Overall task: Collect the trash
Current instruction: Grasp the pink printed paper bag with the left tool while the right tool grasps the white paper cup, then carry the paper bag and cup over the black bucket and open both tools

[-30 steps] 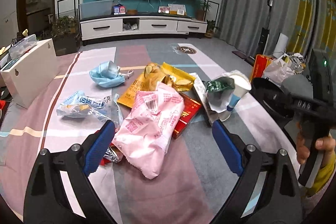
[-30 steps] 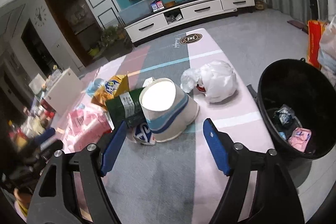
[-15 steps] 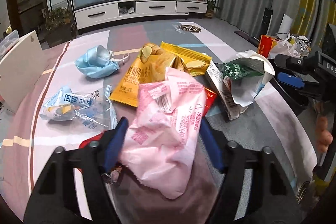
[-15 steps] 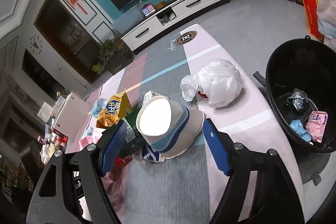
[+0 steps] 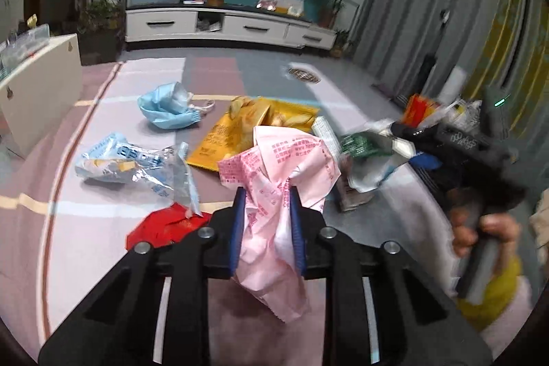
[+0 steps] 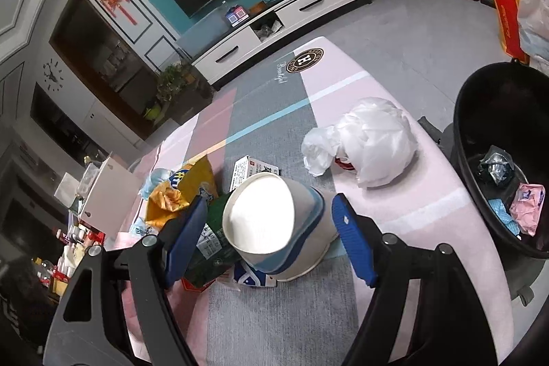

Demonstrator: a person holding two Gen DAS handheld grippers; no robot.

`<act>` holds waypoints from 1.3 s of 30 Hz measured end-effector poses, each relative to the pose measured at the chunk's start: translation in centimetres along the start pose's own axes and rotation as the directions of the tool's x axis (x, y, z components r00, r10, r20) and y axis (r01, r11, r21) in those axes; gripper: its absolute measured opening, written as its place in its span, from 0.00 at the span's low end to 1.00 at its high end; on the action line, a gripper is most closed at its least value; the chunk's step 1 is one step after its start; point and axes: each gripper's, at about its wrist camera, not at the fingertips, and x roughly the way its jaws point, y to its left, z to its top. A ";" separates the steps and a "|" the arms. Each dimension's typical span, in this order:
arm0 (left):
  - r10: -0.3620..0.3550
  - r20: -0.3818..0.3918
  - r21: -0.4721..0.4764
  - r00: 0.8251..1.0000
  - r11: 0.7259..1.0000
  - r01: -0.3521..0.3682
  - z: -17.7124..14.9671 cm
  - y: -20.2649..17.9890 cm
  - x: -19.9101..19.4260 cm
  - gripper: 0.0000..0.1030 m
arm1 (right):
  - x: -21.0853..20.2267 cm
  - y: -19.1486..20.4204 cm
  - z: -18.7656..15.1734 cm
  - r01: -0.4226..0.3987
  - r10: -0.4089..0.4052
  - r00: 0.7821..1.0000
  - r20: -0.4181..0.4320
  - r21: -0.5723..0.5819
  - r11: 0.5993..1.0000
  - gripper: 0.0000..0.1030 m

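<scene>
the left tongs (image 5: 267, 194) are seen closing on the pink wrapper (image 5: 279, 167), whose crumpled middle is pinched between the blue pads while its upper part fans out above them and its tail hangs below. the wrapper is judged to be light, thin and limp, likely slippery film, so a bunched fold near its middle is the best place to be held; an edge alone could slide out. just beyond the pink wrapper a yellow snack bag (image 5: 236, 132) is laid flat on the bench (image 5: 103, 180), with a blue face mask (image 5: 164, 108) further off and a clear blue packet (image 5: 133, 167) to the wrapper's left; a red packet (image 5: 164, 225) is partly covered beside it. the right tongs (image 6: 271, 218) are held wide apart around a toppled paper cup (image 6: 274, 222), with the pads not seen pressing on it, so nothing is gripped. the cup is judged light and easily crushed, best taken across its wall with little force. a green packet (image 6: 212, 235) is tucked against the cup, a white plastic bag (image 6: 370, 143) is lying beyond it, and the black bin (image 6: 480, 112), already holding some trash, is standing off the bench's edge to the cup's right.
</scene>
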 end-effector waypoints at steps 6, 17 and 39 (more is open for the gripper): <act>-0.061 0.028 -0.021 0.998 0.998 0.062 -0.3 0.1 -1.8 0.25 | 1.1 0.4 -0.4 0.017 -0.017 1.000 -0.017 -0.002 1.000 0.67; -0.088 0.021 -0.022 0.996 0.996 0.088 -0.5 -0.2 -2.0 0.25 | 0.8 0.9 -1.3 0.079 -0.081 0.996 -0.031 -0.060 0.995 0.38; -0.172 0.091 0.143 0.981 0.977 0.158 0.4 -8.8 -4.1 0.25 | -9.5 -3.3 -0.6 0.039 -0.031 0.990 0.141 -0.054 0.998 0.38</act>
